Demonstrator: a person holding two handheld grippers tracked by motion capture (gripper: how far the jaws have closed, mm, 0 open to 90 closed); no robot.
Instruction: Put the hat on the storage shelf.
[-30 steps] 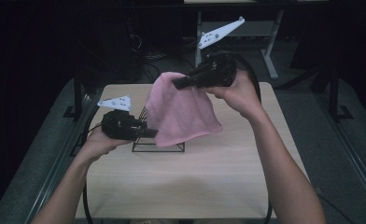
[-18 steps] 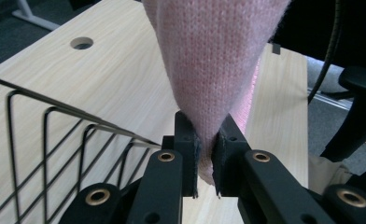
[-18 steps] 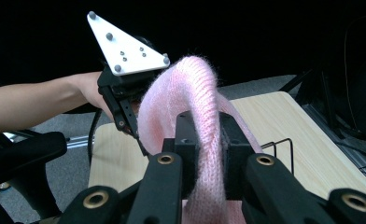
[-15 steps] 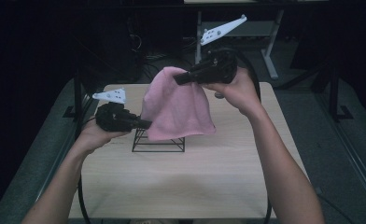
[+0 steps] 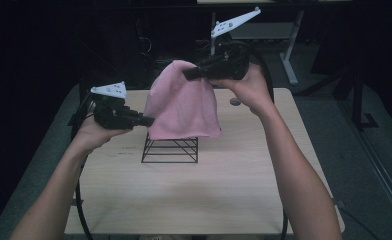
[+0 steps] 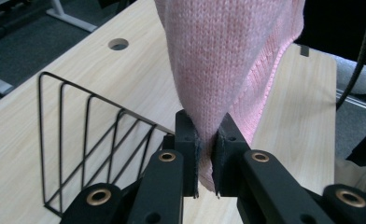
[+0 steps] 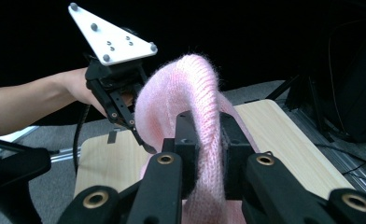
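Note:
A pink knitted garment (image 5: 184,102) hangs in the air above a black wire rack (image 5: 170,149) on the wooden table (image 5: 204,195). My right gripper (image 5: 190,73) is shut on its top fold, held high. My left gripper (image 5: 150,120) is shut on its lower left edge, just left of the rack. In the left gripper view the pink knit (image 6: 232,60) is pinched between the jaws, with the wire rack (image 6: 97,140) to the left. In the right gripper view the knit (image 7: 195,93) bulges between the jaws, and the left gripper (image 7: 146,144) holds it farther off.
A round cable hole (image 5: 235,101) sits in the table behind the garment. A desk frame with white legs (image 5: 289,60) stands on the floor beyond the table. Dark surroundings lie on both sides.
Both grippers have lifted the garment higher above the rack. The left gripper has moved left and up, spreading the cloth wider.

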